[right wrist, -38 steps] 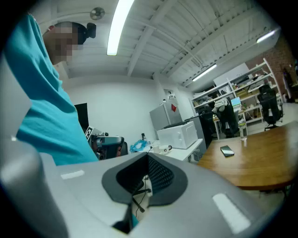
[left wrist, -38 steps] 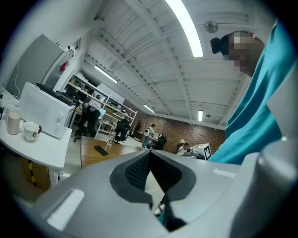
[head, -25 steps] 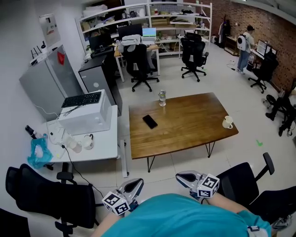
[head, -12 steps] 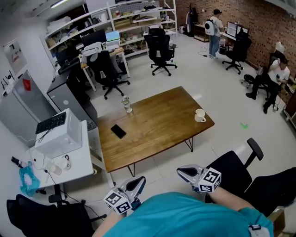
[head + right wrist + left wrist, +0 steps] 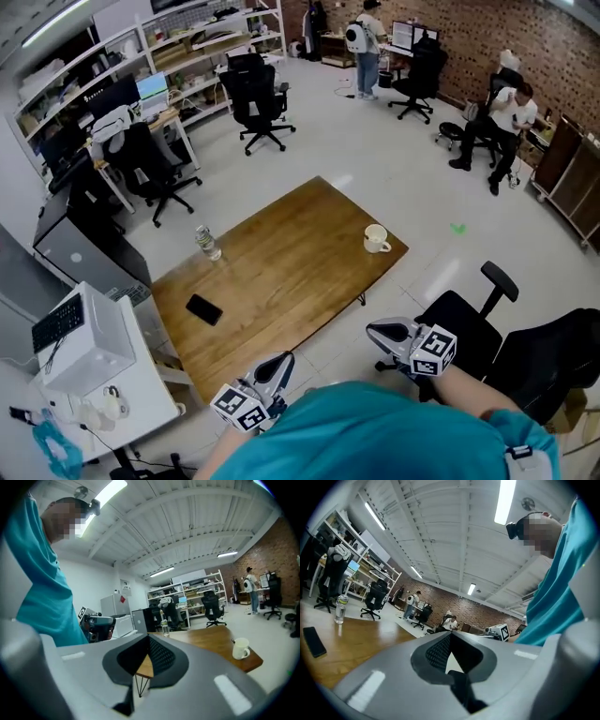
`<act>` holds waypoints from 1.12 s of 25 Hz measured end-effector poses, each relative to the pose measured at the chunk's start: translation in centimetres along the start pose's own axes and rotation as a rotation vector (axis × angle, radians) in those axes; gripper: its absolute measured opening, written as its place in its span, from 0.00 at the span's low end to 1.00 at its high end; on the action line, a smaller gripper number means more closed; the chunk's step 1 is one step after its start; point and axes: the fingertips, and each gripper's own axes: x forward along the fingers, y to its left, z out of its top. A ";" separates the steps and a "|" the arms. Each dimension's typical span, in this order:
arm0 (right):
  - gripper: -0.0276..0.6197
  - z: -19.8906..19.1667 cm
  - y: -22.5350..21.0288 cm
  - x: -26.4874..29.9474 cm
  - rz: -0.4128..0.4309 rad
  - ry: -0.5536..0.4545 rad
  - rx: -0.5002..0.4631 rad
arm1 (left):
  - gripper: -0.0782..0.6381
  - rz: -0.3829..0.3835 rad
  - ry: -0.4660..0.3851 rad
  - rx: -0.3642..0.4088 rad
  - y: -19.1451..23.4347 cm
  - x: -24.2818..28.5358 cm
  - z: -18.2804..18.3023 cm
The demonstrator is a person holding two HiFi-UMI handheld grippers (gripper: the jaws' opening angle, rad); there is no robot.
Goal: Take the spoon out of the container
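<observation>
A white cup (image 5: 376, 239) with a spoon handle (image 5: 233, 641) sticking out of it stands near the far right corner of the wooden table (image 5: 281, 272). In the right gripper view the cup (image 5: 241, 648) is at the right. Both grippers are held low near the person's body, short of the table's near edge and well away from the cup. My left gripper (image 5: 280, 363) is shut and holds nothing. My right gripper (image 5: 374, 329) also has its jaws together, with nothing in them.
A plastic bottle (image 5: 207, 243) and a black phone (image 5: 203, 309) lie on the table's left part. A black office chair (image 5: 487, 328) stands beside my right gripper. A white desk with a microwave (image 5: 80, 342) is at the left. Several chairs and people are farther back.
The head view has swung, so the table and cup now sit more to the left and turned in the picture. Both grippers stay low by the body, jaws unchanged.
</observation>
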 end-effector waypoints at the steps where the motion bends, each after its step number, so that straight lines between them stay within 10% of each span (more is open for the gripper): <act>1: 0.05 -0.5 -1.7 1.5 -0.032 0.004 0.001 | 0.11 -0.019 0.007 -0.007 2.6 0.3 -0.2; 12: 0.05 -1.8 -20.3 4.7 -0.272 -0.021 -0.011 | 0.11 -0.177 0.097 -0.064 17.0 13.6 -3.4; 19: 0.05 -0.8 -34.1 -2.7 -0.231 -0.041 -0.032 | 0.11 -0.078 0.250 -0.093 19.8 32.0 -7.7; 28: 0.05 -3.0 -49.1 -4.6 -0.234 -0.043 0.036 | 0.26 0.066 0.550 -0.488 31.7 49.1 -19.5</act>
